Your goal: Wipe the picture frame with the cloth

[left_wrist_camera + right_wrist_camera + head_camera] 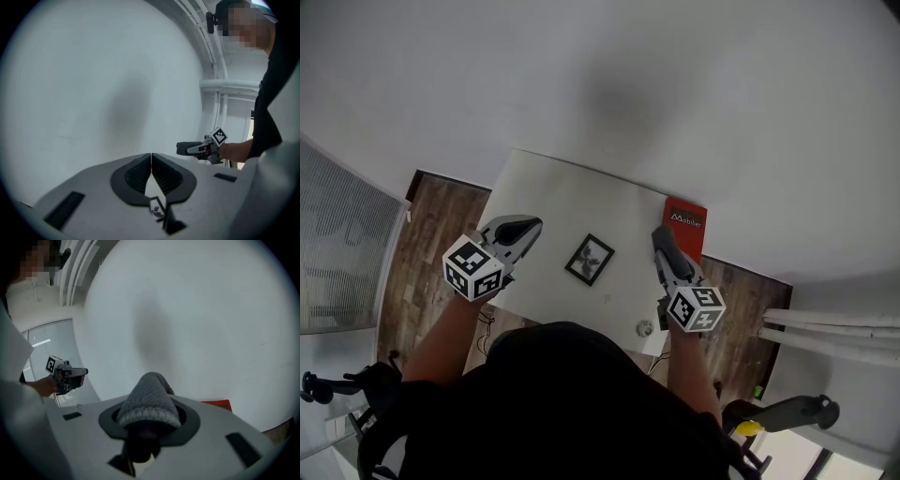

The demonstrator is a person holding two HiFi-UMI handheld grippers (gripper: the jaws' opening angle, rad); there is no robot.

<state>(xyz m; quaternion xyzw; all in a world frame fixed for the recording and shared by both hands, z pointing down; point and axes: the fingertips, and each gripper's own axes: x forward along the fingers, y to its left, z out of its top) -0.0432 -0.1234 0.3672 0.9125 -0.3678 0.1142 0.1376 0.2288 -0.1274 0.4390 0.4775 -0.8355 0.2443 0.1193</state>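
A small black-rimmed picture frame [590, 259] with a pale print of a dark sprig lies flat near the middle of the white counter [546, 192], turned cornerwise to its edges.

The left claw [528, 228] hovers at the frame's 9 o'clock, jaws pressed together with nothing between them. The right claw [660, 236] sits at its 3 o'clock, clamped on a bunched grey fleece cloth [150, 401] that bulges out past the tips.

The frame looks light and stiff, and probably has a glazed, slick and breakable front. On this smooth counter it would likely skate under a wiping stroke. The safest hold seems to be the rim, pinched at a corner or along one edge by the empty left claw and kept off the glazing. The cloth is soft and limp, so it should mould to the rim and face without scratching.

At the frame's 2 o'clock, against the far edge, lies a flat red booklet [686, 225]. Its white lettering seems to read "Mobilier", and any smaller print is too fine to make out. No writing shows on the frame itself.
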